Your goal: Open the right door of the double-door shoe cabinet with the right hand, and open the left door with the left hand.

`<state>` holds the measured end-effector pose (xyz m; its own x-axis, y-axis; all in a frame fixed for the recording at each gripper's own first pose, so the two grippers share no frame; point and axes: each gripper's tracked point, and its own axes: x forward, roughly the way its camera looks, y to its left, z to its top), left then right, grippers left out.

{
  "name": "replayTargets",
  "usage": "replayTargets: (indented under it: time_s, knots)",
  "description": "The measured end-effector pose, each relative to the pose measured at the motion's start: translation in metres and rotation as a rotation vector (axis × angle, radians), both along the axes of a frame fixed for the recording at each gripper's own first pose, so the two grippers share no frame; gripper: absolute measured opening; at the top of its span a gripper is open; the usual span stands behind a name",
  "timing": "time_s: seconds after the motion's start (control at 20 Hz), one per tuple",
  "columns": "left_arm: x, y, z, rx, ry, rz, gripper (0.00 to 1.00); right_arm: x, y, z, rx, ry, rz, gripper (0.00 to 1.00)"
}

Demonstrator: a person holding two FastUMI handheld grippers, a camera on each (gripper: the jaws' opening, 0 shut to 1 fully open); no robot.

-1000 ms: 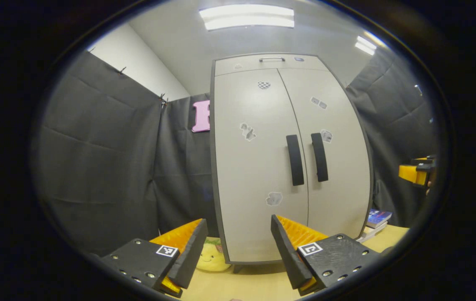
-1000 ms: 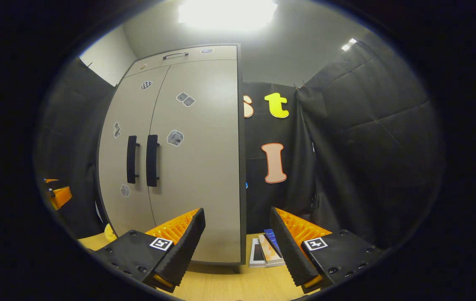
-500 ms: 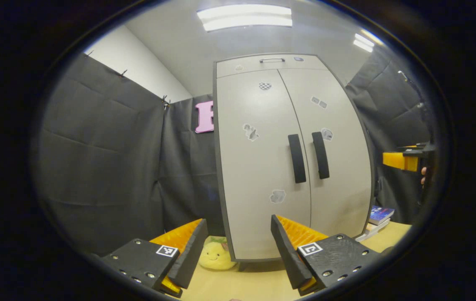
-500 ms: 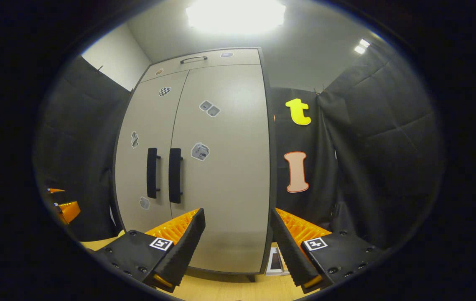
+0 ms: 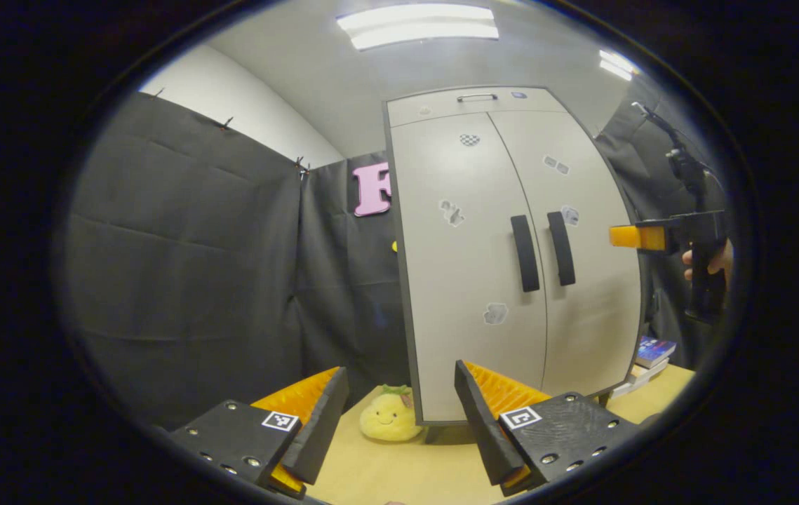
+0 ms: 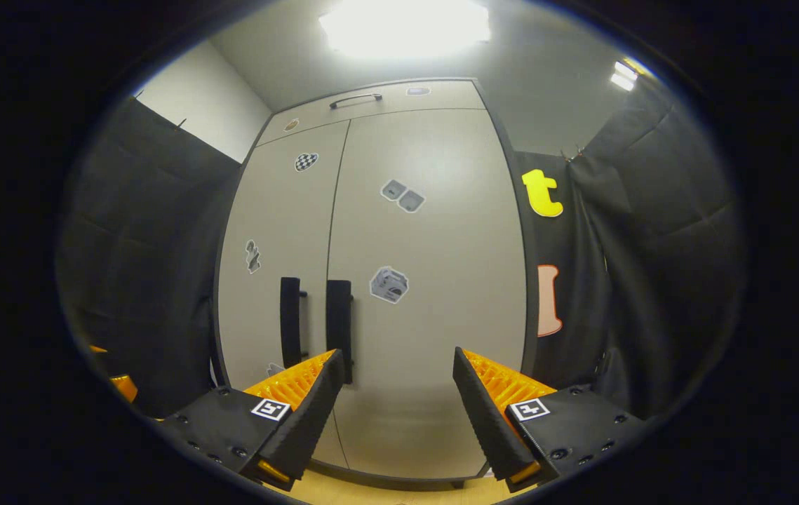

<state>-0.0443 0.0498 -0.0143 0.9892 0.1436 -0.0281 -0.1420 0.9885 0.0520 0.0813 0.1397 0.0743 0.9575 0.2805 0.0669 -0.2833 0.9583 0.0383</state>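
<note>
A tall grey double-door shoe cabinet (image 5: 490, 245) (image 6: 399, 280) stands on a wooden tabletop, both doors closed. Two black vertical handles sit side by side at the middle: the left door's handle (image 5: 525, 253) (image 6: 290, 321) and the right door's handle (image 5: 561, 248) (image 6: 339, 322). My left gripper (image 5: 395, 421) is open, away from the cabinet, aimed at its left edge. My right gripper (image 6: 395, 414) is open, facing the right door, a short way off; its left finger overlaps the right handle's lower end. In the left gripper view the right gripper (image 5: 634, 237) hangs level with the handles, held by a hand (image 5: 711, 259).
A yellow plush toy (image 5: 388, 417) lies on the wooden table (image 5: 399, 470) by the cabinet's left foot. Stacked books (image 5: 648, 354) lie to the cabinet's right. Black cloth walls close the booth on both sides. A small drawer handle (image 6: 356, 100) tops the cabinet.
My right gripper has risen and come closer to the right door, swinging left so the cabinet is centred. My left gripper has turned left, so the cabinet shifted right and the toy came out.
</note>
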Motion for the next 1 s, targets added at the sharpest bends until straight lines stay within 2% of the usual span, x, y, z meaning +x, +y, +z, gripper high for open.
replayTargets:
  time_s: [0.3, 0.7, 0.95, 1.0]
  knots:
    - [-0.014, 0.03, -0.006, -0.009, 0.012, 0.077, 0.88, 0.027, 0.036, 0.0, -0.003, 0.029, 0.032, 0.98]
    - [-0.025, 0.06, -0.019, -0.027, 0.046, 0.166, 0.88, 0.058, 0.07, -0.012, -0.009, 0.075, 0.033, 0.98]
    - [-0.042, 0.077, -0.023, -0.026, 0.056, 0.2, 0.89, 0.074, 0.08, -0.008, -0.024, 0.085, -0.007, 0.95]
    - [-0.042, 0.079, -0.024, -0.031, 0.059, 0.203, 0.89, 0.076, 0.082, -0.008, -0.024, 0.092, -0.013, 0.93]
